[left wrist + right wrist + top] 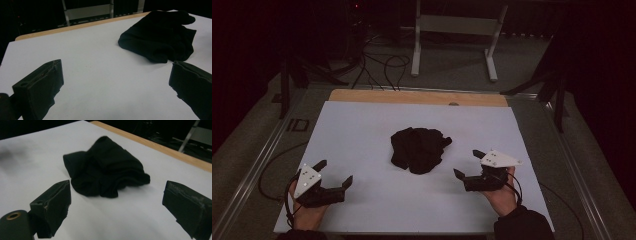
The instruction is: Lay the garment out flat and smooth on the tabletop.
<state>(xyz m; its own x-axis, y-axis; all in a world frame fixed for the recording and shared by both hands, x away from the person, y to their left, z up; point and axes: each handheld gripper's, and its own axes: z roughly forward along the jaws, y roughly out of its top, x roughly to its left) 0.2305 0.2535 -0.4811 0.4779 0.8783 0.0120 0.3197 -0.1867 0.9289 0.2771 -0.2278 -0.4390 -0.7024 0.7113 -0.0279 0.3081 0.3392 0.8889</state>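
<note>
While wide apart, both tongs (jaws spread) flanking black cloth.

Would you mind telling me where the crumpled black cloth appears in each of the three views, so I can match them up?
High view: the black cloth lies mid-table on the white sheet, between and beyond both grippers.
Left gripper view: upper right, past the open jaws.
Right gripper view: centre, slightly above the middle, ahead of the open jaws.
Shared landmark: the wooden table edge behind the cloth, also in the left gripper view and the right gripper view.
</note>
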